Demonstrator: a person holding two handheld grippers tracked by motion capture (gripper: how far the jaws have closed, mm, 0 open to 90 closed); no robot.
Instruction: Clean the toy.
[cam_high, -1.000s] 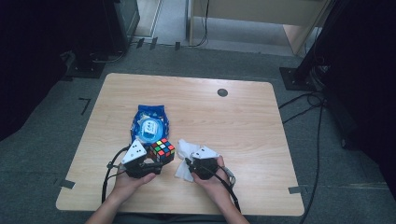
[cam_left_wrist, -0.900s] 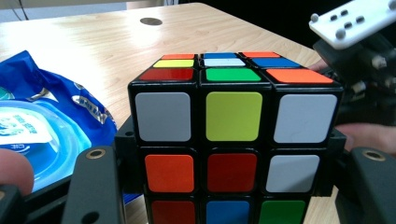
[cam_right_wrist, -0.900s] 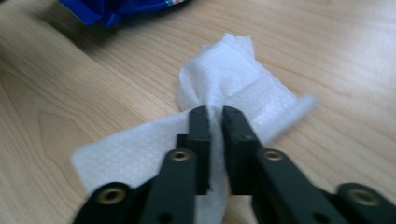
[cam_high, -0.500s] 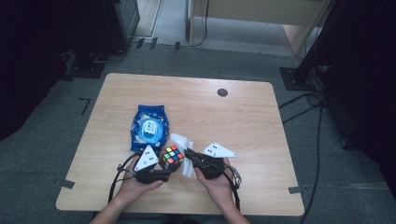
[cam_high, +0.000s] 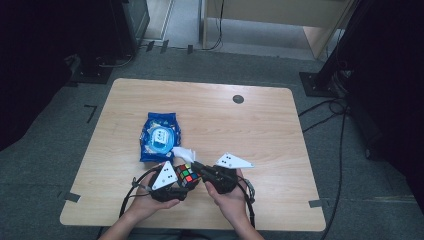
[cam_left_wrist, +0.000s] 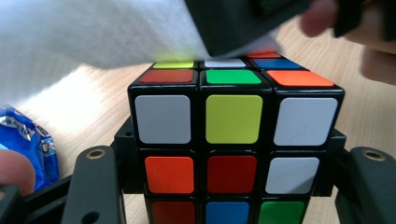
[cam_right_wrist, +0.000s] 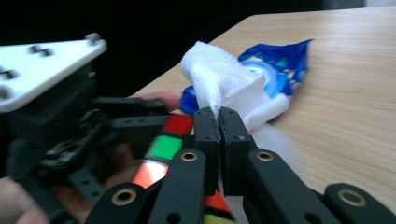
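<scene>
Pinching a white tissue (cam_right_wrist: 224, 86), the right tool (cam_right_wrist: 219, 116) stands clamped (left tool (cam_left_wrist: 229, 186) grips the cube (cam_left_wrist: 233, 140)).

Surface (cam_high: 260, 125): light wood, rounded corners, standing on grey carpet (cam_high: 350, 200) and showing a round dark grommet (cam_high: 238, 99) near its far edge. Black tape marks (cam_high: 70, 196) are sitting at its near-left corner, another (cam_high: 315, 203) at its near-right corner, and a bracket-shaped one (cam_high: 91, 111) is lying on the carpet off the left edge. Black cables (cam_high: 325, 112) are trailing across the floor beyond the right edge. Pale wooden furniture (cam_high: 280, 20) is standing beyond the far edge. A dark stand base (cam_high: 95, 75) is resting off the far-left corner. Both sides of the room are lying in deep shadow; light is falling evenly on the wood.
</scene>
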